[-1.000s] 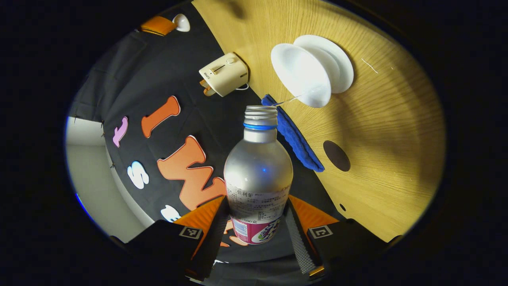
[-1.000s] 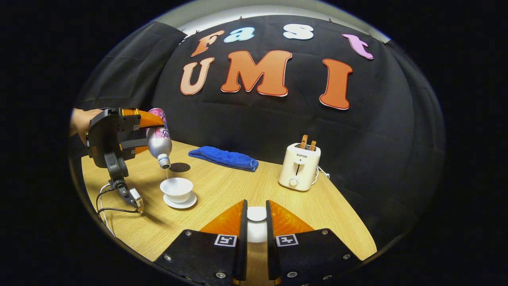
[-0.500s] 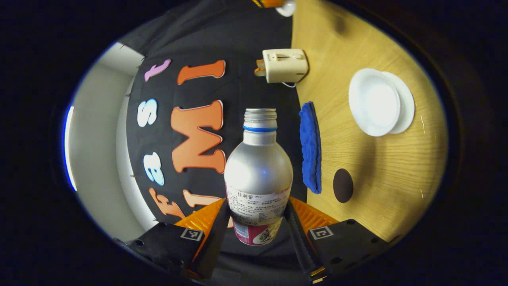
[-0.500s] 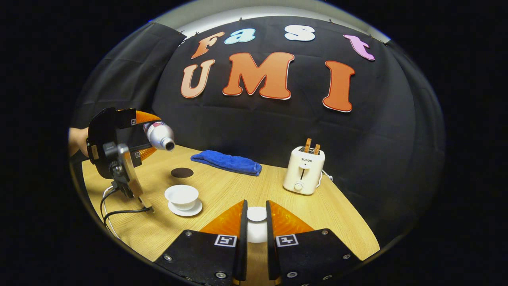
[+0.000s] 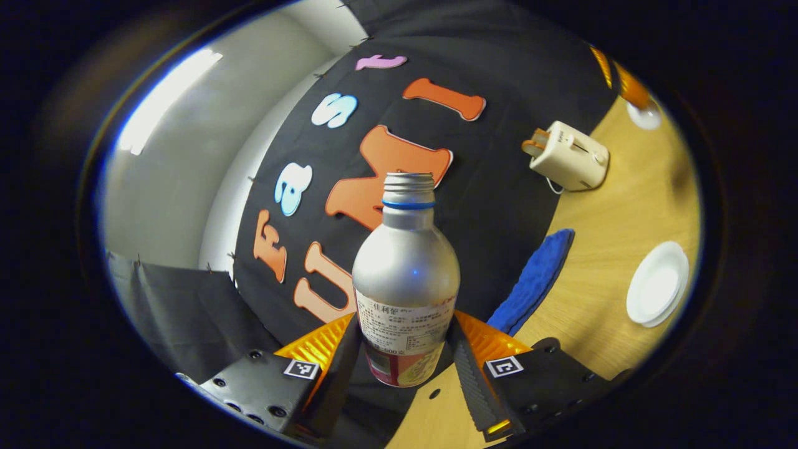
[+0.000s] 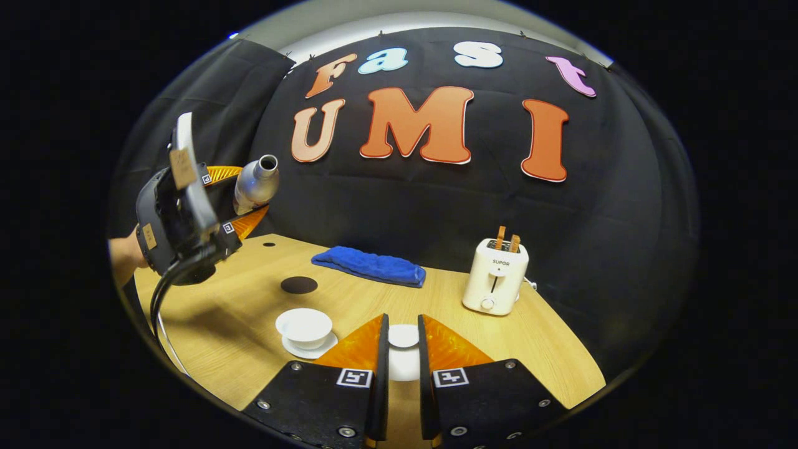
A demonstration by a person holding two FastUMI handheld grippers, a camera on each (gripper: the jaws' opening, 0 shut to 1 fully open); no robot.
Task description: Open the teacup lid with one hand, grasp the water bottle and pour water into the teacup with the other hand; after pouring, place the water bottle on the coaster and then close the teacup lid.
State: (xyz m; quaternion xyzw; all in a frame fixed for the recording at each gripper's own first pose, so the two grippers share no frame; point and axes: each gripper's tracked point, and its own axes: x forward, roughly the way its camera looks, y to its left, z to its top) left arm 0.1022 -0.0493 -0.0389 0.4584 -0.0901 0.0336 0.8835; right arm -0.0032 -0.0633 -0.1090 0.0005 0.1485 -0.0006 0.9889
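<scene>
Left claw (image 5: 404,362) is clenching the water bottle (image 5: 405,274) by its lower body, both fingers pressing its sides. From the right gripper view, the bottle (image 6: 255,181) is hanging in the air above the counter's (image 6: 499,337) left end, mouth uncapped and tilting upward. Right claw (image 6: 403,355) is gripping the white teacup lid (image 6: 403,337) between its fingers, above the counter. Open teacup (image 6: 304,325) is sitting on its saucer (image 6: 324,347), just left of the right claw. Dark round coaster (image 6: 298,285) is lying bare behind the cup; blue towel (image 6: 369,265) and toaster (image 6: 495,278) are sitting farther back.
</scene>
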